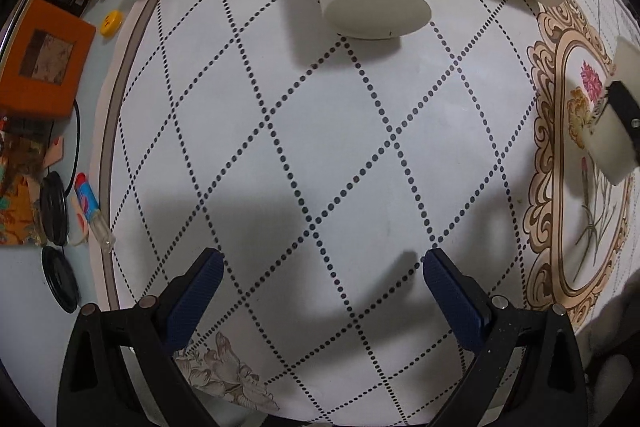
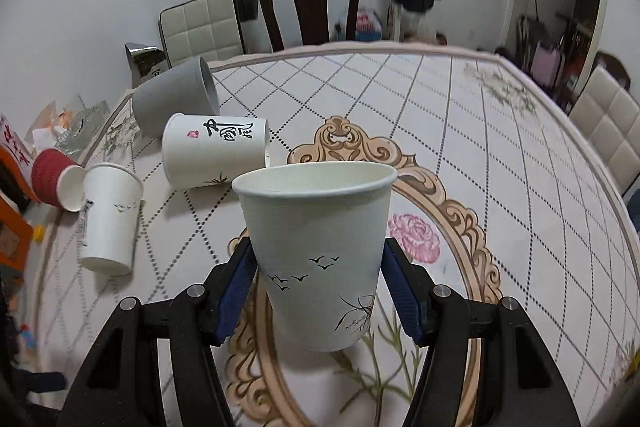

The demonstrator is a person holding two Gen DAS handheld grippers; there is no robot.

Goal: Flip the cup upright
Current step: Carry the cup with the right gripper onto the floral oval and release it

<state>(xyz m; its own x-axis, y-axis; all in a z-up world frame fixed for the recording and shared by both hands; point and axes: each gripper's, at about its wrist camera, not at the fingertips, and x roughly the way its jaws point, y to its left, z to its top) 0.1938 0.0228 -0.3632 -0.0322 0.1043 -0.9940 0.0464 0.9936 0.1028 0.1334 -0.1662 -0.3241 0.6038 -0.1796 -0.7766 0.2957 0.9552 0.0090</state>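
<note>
1. I see the desk (image 2: pixel 500 155) under a quilted cloth with a floral medallion.
2. My right claw (image 2: pixel 318 277) grasps the pale cup (image 2: pixel 316 247) printed with birds, mouth up, base raised off the medallion, pads pressing both sides.
3. My left claw (image 1: pixel 320 291) is released, its jaws wide apart over bare cloth.
4. To the far left lie a calligraphy cup (image 2: pixel 216 151), a grey cup (image 2: pixel 176 97) and a red cup (image 2: pixel 54 183) on their sides; a white cup (image 2: pixel 108 217) stands mouth down.
</note>
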